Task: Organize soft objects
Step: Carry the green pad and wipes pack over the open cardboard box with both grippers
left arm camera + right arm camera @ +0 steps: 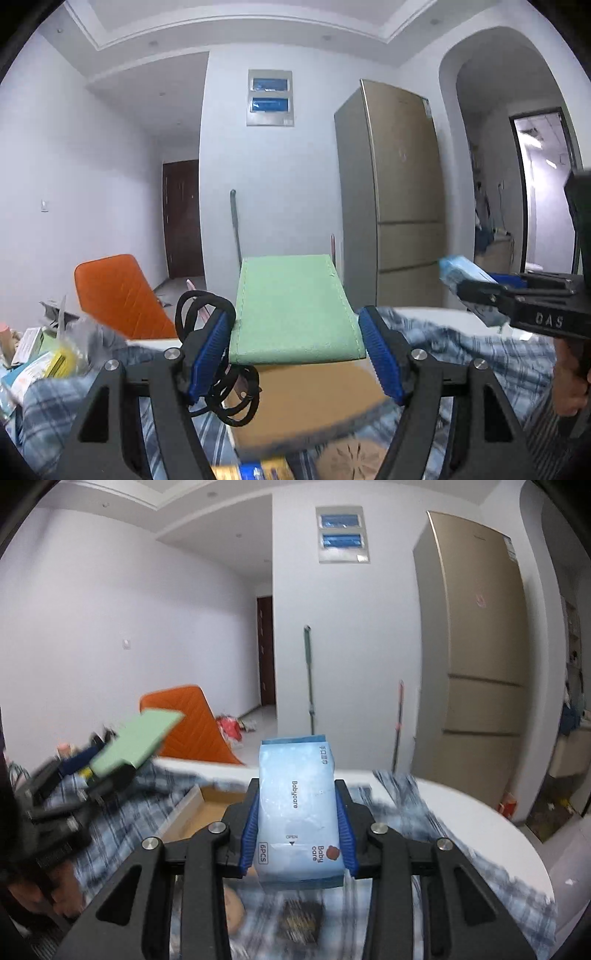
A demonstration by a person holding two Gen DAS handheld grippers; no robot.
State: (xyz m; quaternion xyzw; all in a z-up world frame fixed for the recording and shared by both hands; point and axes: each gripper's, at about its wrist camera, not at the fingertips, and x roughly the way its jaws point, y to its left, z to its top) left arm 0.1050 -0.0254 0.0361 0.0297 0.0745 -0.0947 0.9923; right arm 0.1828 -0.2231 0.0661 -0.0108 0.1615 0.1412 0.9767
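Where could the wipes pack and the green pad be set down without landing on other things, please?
Likeliest free spots: the bare floor of the cardboard box between the grippers, and the white tabletop right of the plaid cloth. The table's left end is crowded with cartons and packets, and dark items lie below the wipes pack.

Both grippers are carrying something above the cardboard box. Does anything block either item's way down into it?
Nothing visible does. The left gripper holds the green pad and the right gripper the wipes pack above the open box; its interior is partly hidden.
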